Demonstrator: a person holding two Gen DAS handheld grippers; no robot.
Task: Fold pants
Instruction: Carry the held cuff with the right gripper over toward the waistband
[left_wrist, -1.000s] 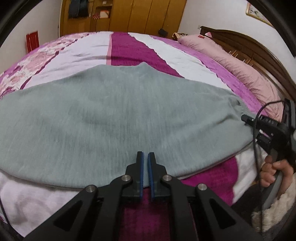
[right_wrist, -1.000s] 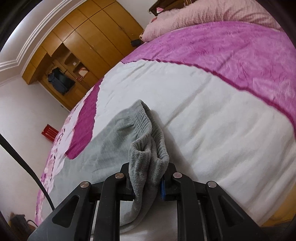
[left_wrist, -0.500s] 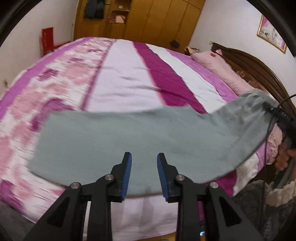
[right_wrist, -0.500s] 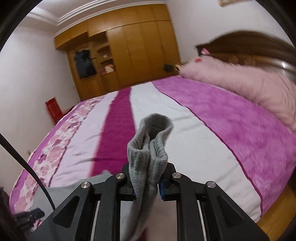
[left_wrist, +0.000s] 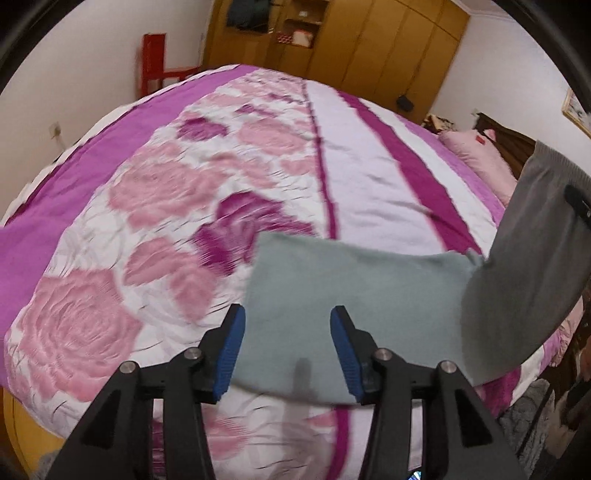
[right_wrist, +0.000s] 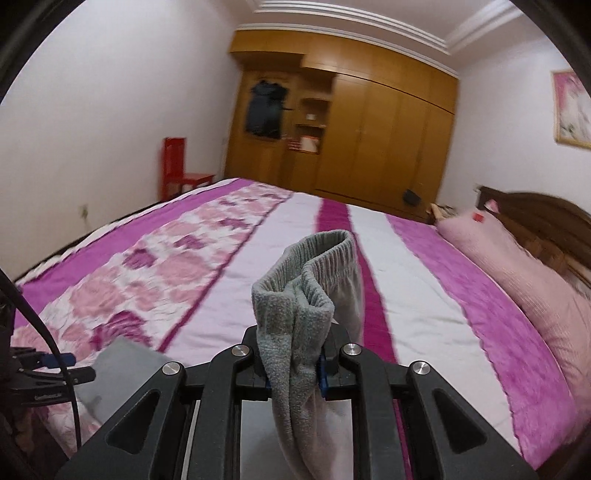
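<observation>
My right tongs (right_wrist: 294, 373) are pinched tight on the grey pants (right_wrist: 303, 332). The stretchy waistband sticks up above the blue pads in a bunch, and more of the soft cloth hangs down below them. From my left camera I can see the pants go up on the right side, lifted off the bed (left_wrist: 155, 206). The rest of the pants (left_wrist: 354, 291) lies flat near the front edge of the bed, and one end rests on the big pink roses of the bed cover.

My left tongs (left_wrist: 287, 350) hold nothing — the two blue pads are apart and are opening more. They hang over the flat part of the pants, and I see a small dark shadow on the cloth between them. I cannot tell how close they are to the cloth.

The bed cover has pink, white and dark purple stripes. A long pink pillow (right_wrist: 517, 280) lies on the right by the brown headboard (right_wrist: 546, 218). Behind the bed stands a tall wooden wardrobe (right_wrist: 369, 136) with something dark hanging in it, and a red chair (right_wrist: 181, 170) sits by the white wall. A picture (right_wrist: 570, 110) hangs on the right wall.
</observation>
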